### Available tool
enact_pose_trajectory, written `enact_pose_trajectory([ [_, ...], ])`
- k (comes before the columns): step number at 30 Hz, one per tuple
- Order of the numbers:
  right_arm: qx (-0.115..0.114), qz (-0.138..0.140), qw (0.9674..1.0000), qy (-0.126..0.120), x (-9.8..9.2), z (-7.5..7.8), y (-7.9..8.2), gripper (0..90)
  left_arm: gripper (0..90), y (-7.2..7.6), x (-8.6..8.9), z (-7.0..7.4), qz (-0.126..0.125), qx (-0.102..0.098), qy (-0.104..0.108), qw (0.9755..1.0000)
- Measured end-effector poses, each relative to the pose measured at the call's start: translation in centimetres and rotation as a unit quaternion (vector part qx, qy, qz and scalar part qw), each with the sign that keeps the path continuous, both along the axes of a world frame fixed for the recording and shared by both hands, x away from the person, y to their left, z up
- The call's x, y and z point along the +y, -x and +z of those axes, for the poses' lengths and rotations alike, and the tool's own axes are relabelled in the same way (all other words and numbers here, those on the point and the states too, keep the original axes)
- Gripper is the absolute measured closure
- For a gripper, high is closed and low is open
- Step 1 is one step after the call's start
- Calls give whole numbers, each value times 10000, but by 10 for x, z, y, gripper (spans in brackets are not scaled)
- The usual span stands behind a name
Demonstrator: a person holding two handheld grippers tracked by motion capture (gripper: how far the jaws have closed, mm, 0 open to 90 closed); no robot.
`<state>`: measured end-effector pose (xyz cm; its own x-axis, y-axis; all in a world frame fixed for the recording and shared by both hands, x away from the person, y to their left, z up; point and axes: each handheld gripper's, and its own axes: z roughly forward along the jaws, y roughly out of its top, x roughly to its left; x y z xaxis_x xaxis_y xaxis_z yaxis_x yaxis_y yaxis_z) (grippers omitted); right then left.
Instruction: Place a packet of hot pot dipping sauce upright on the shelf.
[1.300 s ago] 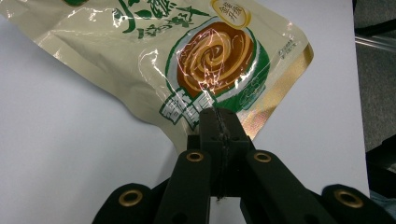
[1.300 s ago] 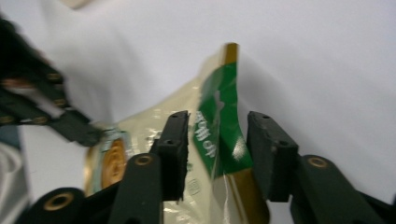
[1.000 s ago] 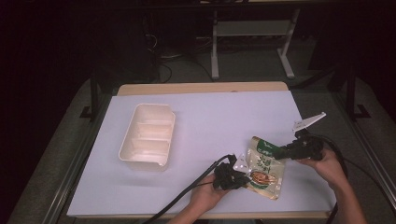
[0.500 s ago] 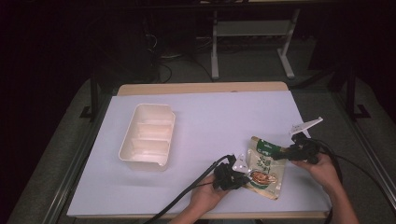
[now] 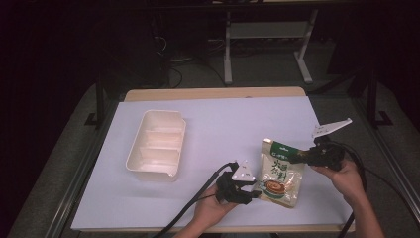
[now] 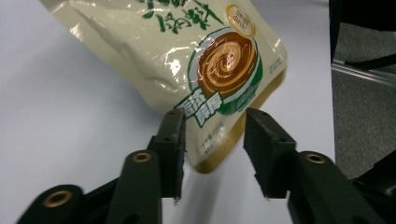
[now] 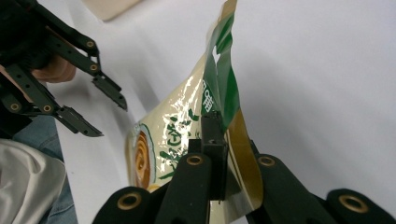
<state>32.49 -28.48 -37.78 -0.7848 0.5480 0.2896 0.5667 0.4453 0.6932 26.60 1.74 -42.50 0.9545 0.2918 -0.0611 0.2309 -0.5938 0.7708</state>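
right claw (image 7: 219, 154) pinches the pouch (image 5: 280, 172) top – left claw (image 6: 215, 140) (just opened) spread around its bottom corner.

I'm seeing a cream plastic tray (image 5: 156, 145) w/ three compartments lying on the left part of the white tabletop (image 5: 233, 124), long side running front to back, nothing showing inside it. Tabletop's sitting w/ a light wooden edge (image 5: 213, 93) showing along the far side. Beyond the table, a white metal stand (image 5: 270, 34) is standing on the grey floor (image 5: 257, 74), w/ cables (image 5: 173, 54) lying near it. Bkgd behind is too dark for me to read.
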Motion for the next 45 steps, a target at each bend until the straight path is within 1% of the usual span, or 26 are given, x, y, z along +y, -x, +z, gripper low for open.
enact_pose_trajectory([
  [1,-90,22,10000,26,5,8,2,895,494,2,7,1,14,36,127,9999],
  [2,-124,33,9999,34,7,12,3,895,473,2,7,1,14,36,127,9999],
  [3,-170,40,9998,14,9,15,3,895,456,4,13,3,13,54,215,9998],
  [4,-196,55,9998,-5,11,18,3,895,439,5,16,4,2,42,245,9997],
  [5,-196,55,9998,-5,11,18,3,895,415,5,16,4,2,42,245,9997],
  [6,-223,63,9997,-6,13,21,4,895,415,7,20,5,13,4,290,9996],
  [7,-272,67,9996,-23,17,27,4,895,385,9,25,7,18,-59,343,9994],
  [8,-272,67,9996,-23,17,27,4,895,379,9,25,7,18,-59,343,9994],
  [10,-331,66,9994,-11,21,32,5,896,374,11,32,10,24,-98,405,9991],
  [11,-388,73,9992,-16,24,38,5,896,359,13,40,11,47,-164,454,9988],
  [12,-388,73,9992,-16,24,38,5,896,358,13,40,11,47,-164,454,9988],
  [13,-443,61,9990,18,27,43,6,897,355,14,46,12,84,-209,484,9986],
  [14,-443,61,9990,18,27,43,6,897,351,14,46,12,84,-209,484,9986],
  [15,-494,55,9988,39,30,47,5,897,346,16,53,13,122,-205,501,9985],
  [18,-538,32,9985,64,33,51,4,897,338,17,59,12,130,-208,512,9984],
  [19,-592,8,9982,95,36,54,4,897,314,20,64,11,189,-198,534,9982],
  [20,-592,8,9982,95,36,54,4,897,290,20,64,11,189,-198,534,9982],
  [21,-701,-17,9974,138,39,57,4,898,272,22,68,9,217,-220,516,9982],
  [23,-745,-52,9971,128,41,60,3,898,270,24,70,9,204,-237,513,9982],
  [24,-768,-64,9970,100,41,61,3,898,269,27,73,8,191,-313,493,9981],
  [28,-749,-59,9972,-23,42,66,1,898,261,31,80,7,190,-332,459,9982],
  [31,-725,-33,9973,-96,45,69,0,898,255,33,85,8,186,-361,495,9979],
  [37,-831,-6,9965,-105,52,78,-1,898,246,35,93,9,228,-437,419,9979],
  [43,-836,52,9964,-162,61,84,-4,898,246,38,100,6,254,-498,313,9979],
  [44,-844,84,9962,-210,65,86,-6,897,246,39,101,6,247,-525,294,9979],
  [45,-856,112,9960,-241,67,87,-6,898,246,38,103,4,271,-503,318,9979],
])
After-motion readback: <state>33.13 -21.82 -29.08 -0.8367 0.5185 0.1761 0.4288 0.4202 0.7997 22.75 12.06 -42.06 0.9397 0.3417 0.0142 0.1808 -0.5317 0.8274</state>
